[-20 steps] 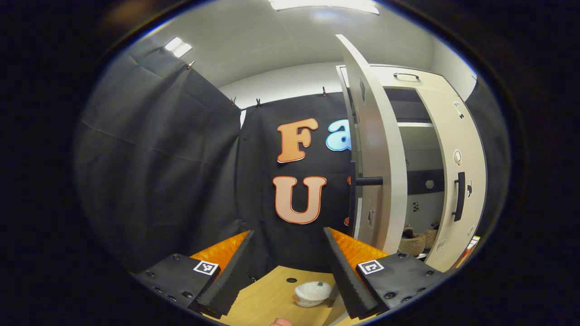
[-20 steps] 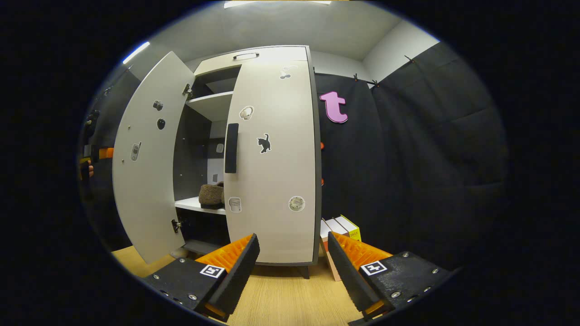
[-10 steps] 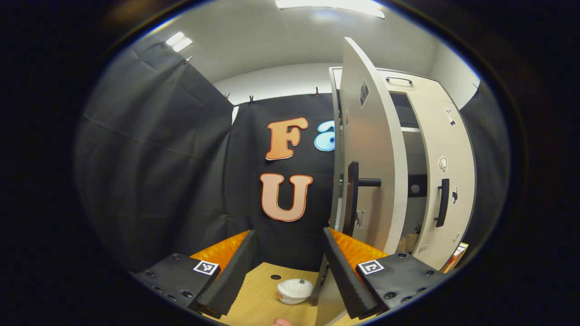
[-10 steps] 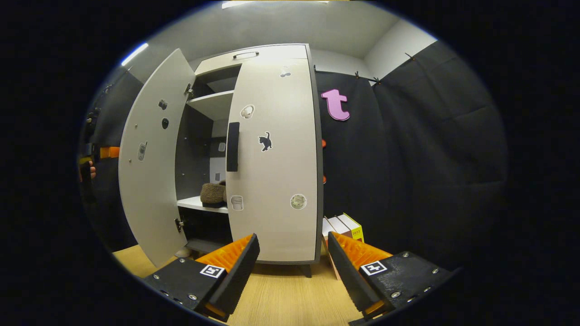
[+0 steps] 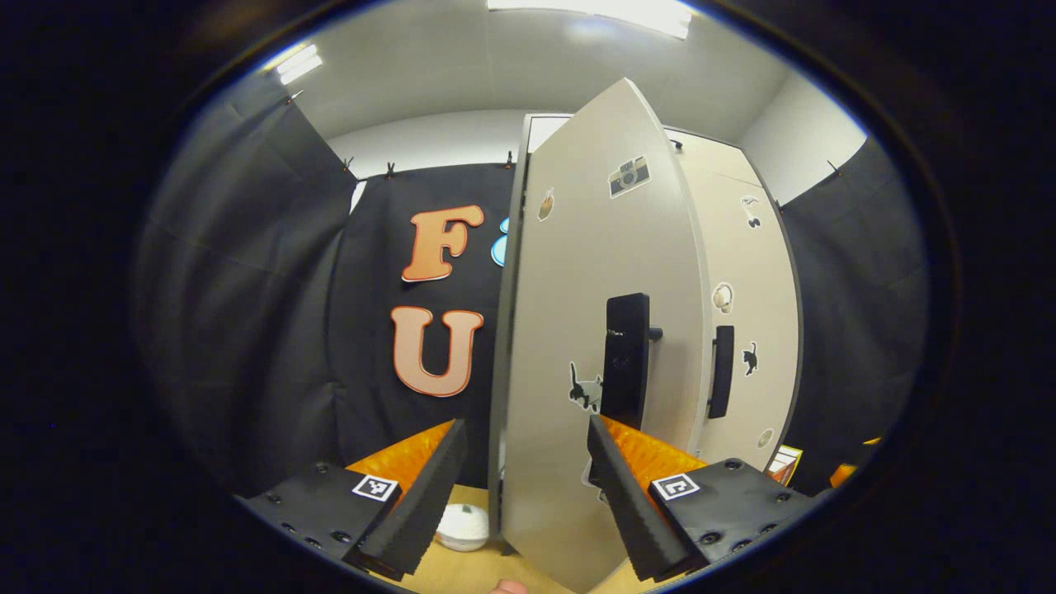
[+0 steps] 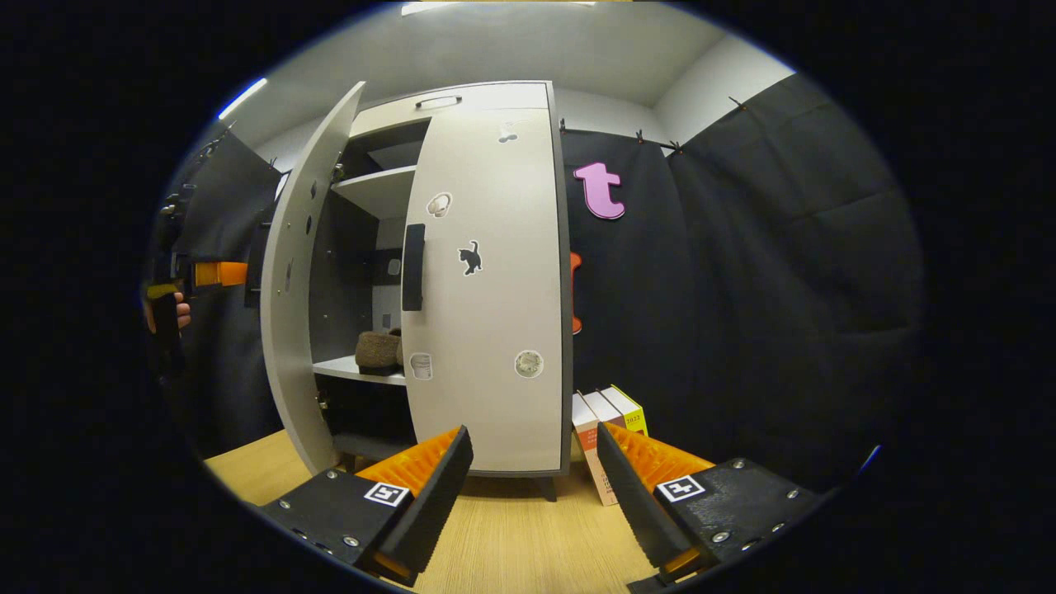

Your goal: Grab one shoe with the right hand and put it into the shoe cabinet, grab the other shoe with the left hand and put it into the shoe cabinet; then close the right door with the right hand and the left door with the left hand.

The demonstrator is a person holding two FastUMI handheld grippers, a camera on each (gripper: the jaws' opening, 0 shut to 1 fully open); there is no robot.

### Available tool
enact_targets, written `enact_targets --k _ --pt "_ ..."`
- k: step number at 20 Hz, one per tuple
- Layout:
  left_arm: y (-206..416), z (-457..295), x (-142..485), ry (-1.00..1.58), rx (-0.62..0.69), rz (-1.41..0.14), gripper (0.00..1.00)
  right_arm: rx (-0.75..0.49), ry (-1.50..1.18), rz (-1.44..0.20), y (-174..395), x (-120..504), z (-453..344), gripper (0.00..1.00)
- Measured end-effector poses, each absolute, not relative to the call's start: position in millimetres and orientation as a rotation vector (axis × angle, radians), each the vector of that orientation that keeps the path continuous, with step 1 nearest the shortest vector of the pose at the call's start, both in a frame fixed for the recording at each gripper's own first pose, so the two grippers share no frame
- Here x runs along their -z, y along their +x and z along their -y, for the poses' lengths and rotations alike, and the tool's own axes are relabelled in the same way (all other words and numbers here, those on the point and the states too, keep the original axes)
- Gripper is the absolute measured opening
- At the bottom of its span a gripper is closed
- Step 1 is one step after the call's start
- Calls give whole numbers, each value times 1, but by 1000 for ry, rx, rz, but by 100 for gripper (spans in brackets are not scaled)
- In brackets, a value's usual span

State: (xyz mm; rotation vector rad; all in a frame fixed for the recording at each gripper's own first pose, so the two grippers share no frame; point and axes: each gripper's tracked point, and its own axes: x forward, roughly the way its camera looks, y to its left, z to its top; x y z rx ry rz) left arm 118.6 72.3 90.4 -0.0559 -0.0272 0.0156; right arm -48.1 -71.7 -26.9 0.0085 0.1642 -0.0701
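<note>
The pale shoe cabinet (image 6: 462,95) stands ahead. Its right door (image 6: 487,272) is shut, and the left door (image 6: 299,272) stands partly open. A brown fuzzy shoe (image 6: 378,350) rests on the middle shelf inside. In the left gripper view the left door (image 5: 569,330) fills the centre, with its black handle (image 5: 625,359) facing me. My left gripper (image 5: 525,421) is open, with the door's lower face between its fingers; contact is unclear. The right gripper view shows that left gripper (image 6: 210,274) and a hand behind the door. My right gripper (image 6: 534,429) is open and holds nothing, low before the shut door.
Several upright books (image 6: 606,417) lean by the cabinet's right foot. A white round lidded thing (image 5: 464,526) lies on the wooden floor (image 6: 511,536) left of the left door. Black cloth walls close in on both sides.
The left door has swung well toward shut, its outer face now turned to my left gripper, which moved with it. The right gripper has barely shifted.
</note>
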Motion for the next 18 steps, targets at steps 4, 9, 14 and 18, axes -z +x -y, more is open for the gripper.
enact_targets --k 4,9,14,18 --pt "127 -46 -97 -54 21 59 96 114 -8 -160 -55 23 88 93" --pt "142 -13 -92 -66 97 40 94 146 2 -158 -57 20 99 93" --pt "169 7 -68 -79 129 -13 96 164 -10 -143 -58 14 106 93" --pt "186 16 -53 -74 144 -41 96 184 -12 -150 -61 17 113 93"
